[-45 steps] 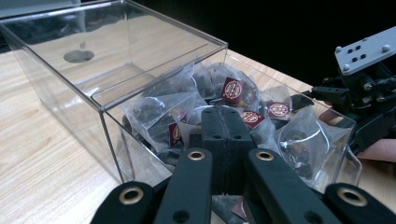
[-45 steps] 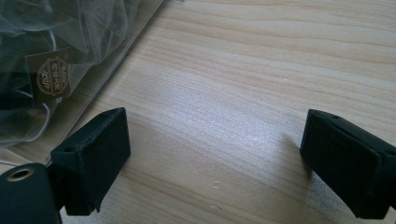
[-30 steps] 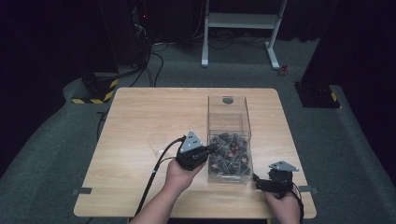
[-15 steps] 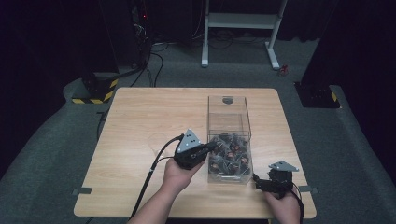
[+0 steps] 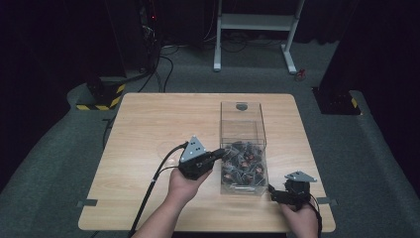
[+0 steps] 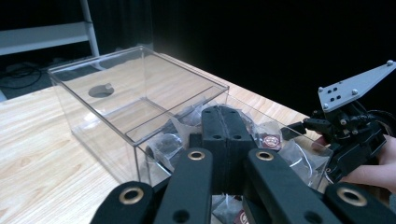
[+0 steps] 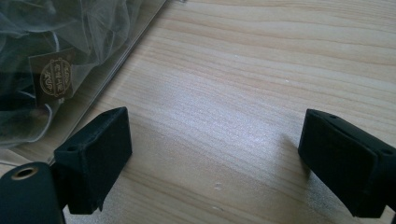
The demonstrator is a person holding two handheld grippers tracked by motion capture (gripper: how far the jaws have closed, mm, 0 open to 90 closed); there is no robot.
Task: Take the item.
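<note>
A: So, where are we? Our left tongs (image 5: 218, 154) sit at the left wall of the clear box (image 5: 242, 144), clenched with the pads pressed flat together and nothing between them, as the left gripper view makes plain.

B: And our right tongs (image 5: 271, 191) rest low on the surface (image 5: 148, 129) at about 5 o'clock from the box, released, jaws spread wide over bare wood with nothing held.

A: The packets (image 5: 242, 163) are heaped in the near half of the box, toward 6 o'clock; the far half toward 12 o'clock looks bare. One brown label (image 7: 55, 76) presses against the wall just beside the right tongs.

B: We judge this to be the reach-in step: no packet is lifted yet. Next, the left tongs would need to part, clear the rim, and dip onto a single packet without dragging its neighbours along.

A: As for direction, the box's long axis runs 12 to 6 o'clock, open top facing up. The packets lie jumbled, pointing every way, so we cannot tell any one packet's axis.

B: Then we should pick the topmost, loosest one.
</note>
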